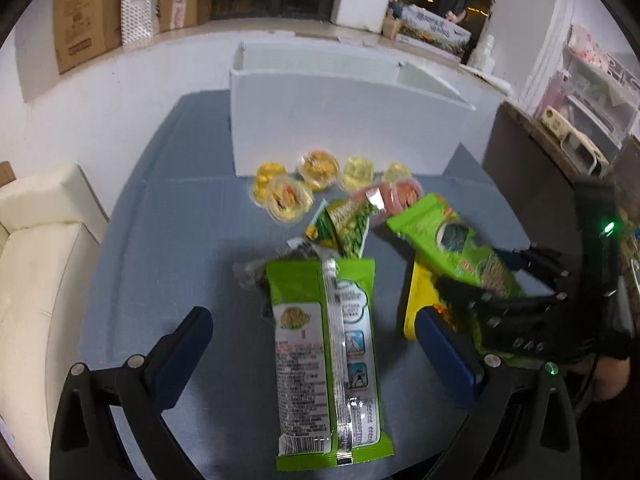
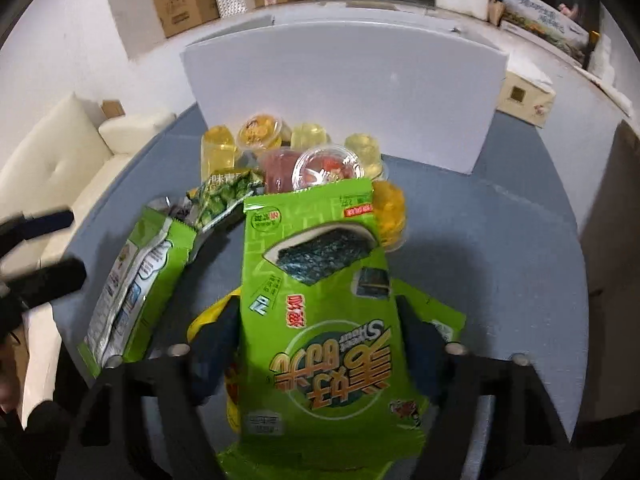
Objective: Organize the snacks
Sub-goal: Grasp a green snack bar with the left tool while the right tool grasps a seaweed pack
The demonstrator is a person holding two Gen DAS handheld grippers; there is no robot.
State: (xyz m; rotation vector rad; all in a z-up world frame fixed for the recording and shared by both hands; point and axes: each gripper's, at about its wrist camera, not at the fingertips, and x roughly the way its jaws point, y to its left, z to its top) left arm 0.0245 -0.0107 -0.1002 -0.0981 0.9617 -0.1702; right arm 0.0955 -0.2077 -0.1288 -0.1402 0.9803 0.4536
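Note:
My right gripper (image 2: 320, 332) is shut on a green seaweed snack bag (image 2: 320, 320), lifted above the blue table; the bag also shows in the left wrist view (image 1: 452, 244), with the right gripper (image 1: 480, 300) behind it. My left gripper (image 1: 316, 344) is open, its fingers either side of a second green bag (image 1: 324, 360) lying face down; that bag also shows in the right wrist view (image 2: 132, 292). A small green pea packet (image 1: 344, 228) lies beyond it. Several jelly cups (image 1: 316, 168) stand before the white box (image 1: 340, 128).
A yellow bag (image 1: 418, 300) lies under the lifted bag. A cream sofa (image 1: 36, 260) is at the left and a dark cabinet (image 1: 528, 168) at the right. Cardboard boxes (image 1: 84, 12) stand on the ledge behind the table (image 1: 168, 240).

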